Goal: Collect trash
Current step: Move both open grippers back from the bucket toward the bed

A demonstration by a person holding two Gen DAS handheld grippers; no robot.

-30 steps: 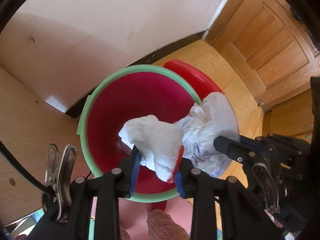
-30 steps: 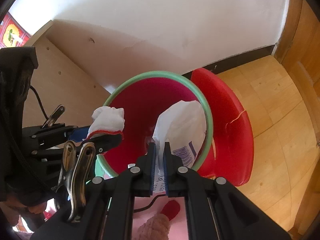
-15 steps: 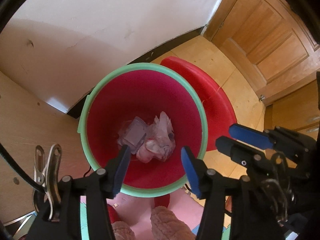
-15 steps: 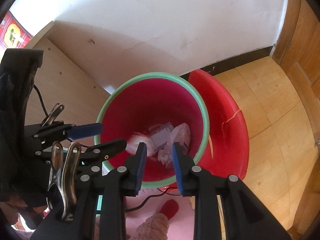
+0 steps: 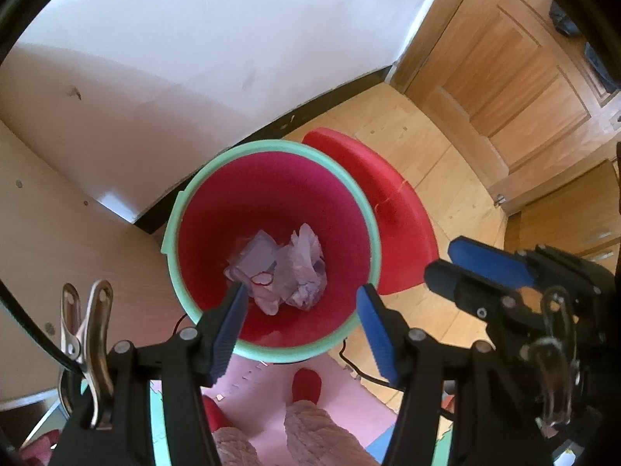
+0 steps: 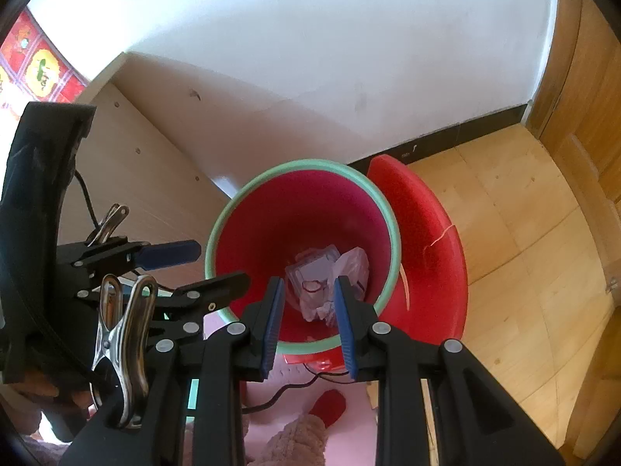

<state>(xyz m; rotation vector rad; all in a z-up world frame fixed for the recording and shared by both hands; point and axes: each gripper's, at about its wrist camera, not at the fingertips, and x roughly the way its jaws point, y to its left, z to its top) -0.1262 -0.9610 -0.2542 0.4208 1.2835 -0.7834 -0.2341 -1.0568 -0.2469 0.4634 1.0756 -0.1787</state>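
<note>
Nearest the cameras, both grippers point steeply down over a red bin. The left gripper has its blue-padded jaws spreading apart, with nothing between them; the gap frames the near rim of the bin. The right gripper holds its jaws a moderate way apart, also with nothing clamped, and it shows again at the right edge of the left wrist view, just beside the left one. A silver spring clip is fixed to the left gripper's frame.

Below the grippers, a person's fuzzy trouser legs and red slippers stand on a pink foam mat, where a thin black cable trails.

Just past the feet stands the bin, red inside with a pale green rim. The trash, crumpled white paper and a clear plastic piece, lies at the bottom, touching neither gripper. A red lid leans against the bin's right side on the wooden floor.

Left of the bin rises a light wood cabinet panel. Farther back are a black baseboard, the white wall, and a wooden door at the right.
</note>
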